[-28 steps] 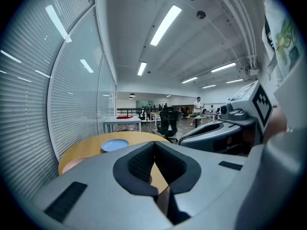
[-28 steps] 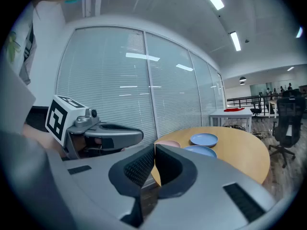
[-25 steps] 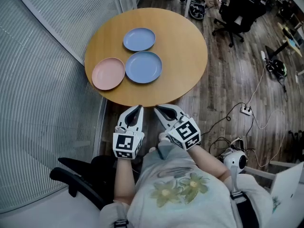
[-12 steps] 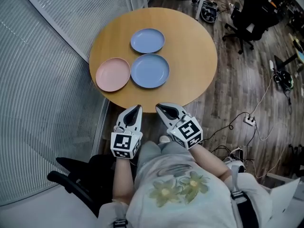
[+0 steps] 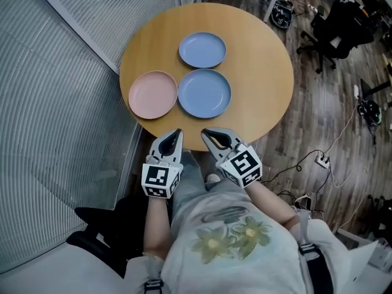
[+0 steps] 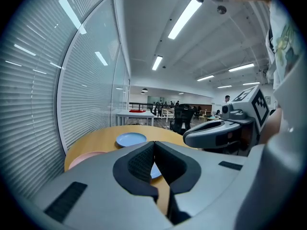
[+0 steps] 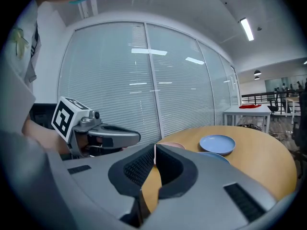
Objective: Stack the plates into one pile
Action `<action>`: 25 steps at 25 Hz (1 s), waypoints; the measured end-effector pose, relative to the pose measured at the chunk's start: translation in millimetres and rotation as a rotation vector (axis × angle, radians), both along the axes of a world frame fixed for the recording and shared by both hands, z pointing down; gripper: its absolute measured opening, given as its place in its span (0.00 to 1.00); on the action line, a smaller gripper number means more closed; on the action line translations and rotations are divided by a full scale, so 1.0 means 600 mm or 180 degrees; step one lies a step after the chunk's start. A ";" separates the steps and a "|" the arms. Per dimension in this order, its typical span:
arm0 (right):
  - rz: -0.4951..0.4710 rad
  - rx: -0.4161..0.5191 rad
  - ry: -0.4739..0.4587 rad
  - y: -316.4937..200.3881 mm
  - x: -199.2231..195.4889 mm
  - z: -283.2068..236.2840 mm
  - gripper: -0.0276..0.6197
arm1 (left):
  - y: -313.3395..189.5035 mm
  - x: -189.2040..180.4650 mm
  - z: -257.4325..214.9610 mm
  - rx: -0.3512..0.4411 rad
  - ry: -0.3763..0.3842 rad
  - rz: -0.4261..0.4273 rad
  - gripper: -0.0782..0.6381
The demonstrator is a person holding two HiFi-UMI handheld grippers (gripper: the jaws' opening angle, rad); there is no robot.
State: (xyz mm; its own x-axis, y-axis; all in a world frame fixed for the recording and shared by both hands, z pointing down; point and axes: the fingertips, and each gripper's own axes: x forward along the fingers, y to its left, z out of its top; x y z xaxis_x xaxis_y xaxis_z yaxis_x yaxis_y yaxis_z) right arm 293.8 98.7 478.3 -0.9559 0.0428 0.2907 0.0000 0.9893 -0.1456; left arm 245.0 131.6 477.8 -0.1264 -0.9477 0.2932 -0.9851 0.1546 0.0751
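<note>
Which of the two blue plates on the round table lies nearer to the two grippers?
The blue round plate beside the pink round plate; the other blue plate lies beyond it, farther across the wooden table.

A pink plate (image 5: 153,94) is lying flat near the left edge of the round table (image 5: 257,72). A large blue plate (image 5: 204,93) is sitting just beside it, toward the centre, and a smaller blue plate (image 5: 202,49) is resting just beyond, unstacked.

Bright ceiling strips, fisheye-warped edges
</note>
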 end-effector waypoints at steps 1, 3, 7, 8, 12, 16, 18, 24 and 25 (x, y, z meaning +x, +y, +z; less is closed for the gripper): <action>0.0007 -0.0008 0.0009 -0.005 -0.021 0.006 0.11 | -0.004 -0.024 0.005 -0.0002 -0.0004 0.0000 0.13; 0.0019 -0.0030 0.0024 -0.018 -0.064 0.003 0.11 | -0.016 -0.073 -0.004 0.0005 -0.0016 0.0003 0.13; 0.0024 -0.0041 0.0059 -0.043 -0.155 -0.017 0.11 | -0.035 -0.172 -0.032 -0.0009 -0.0041 -0.0001 0.13; 0.0019 -0.0037 0.0066 -0.047 -0.177 -0.019 0.11 | -0.038 -0.194 -0.032 -0.0019 -0.0033 0.0001 0.13; 0.0015 -0.0054 0.0100 -0.063 -0.248 -0.034 0.11 | -0.054 -0.265 -0.031 -0.0101 0.0033 0.0013 0.13; 0.0059 -0.0068 0.0163 -0.087 -0.311 -0.040 0.11 | -0.075 -0.333 -0.038 -0.0139 0.0066 0.0043 0.13; 0.0088 -0.0081 0.0209 -0.098 -0.338 -0.030 0.11 | -0.083 -0.364 -0.034 -0.0137 0.0076 0.0059 0.13; 0.0145 -0.0118 0.0328 -0.126 -0.379 0.004 0.11 | -0.105 -0.424 -0.011 -0.0215 0.0065 0.0075 0.13; 0.0152 -0.0131 0.0352 -0.127 -0.383 0.008 0.11 | -0.106 -0.432 -0.008 -0.0234 0.0060 0.0075 0.13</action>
State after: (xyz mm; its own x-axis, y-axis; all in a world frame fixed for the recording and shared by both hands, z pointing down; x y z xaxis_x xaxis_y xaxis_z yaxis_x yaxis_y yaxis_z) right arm 64.0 22.7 483.1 -0.9193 0.0120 0.3934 -0.0654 0.9810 -0.1826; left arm -14.0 68.2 472.7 -0.0980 -0.9261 0.3642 -0.9871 0.1371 0.0831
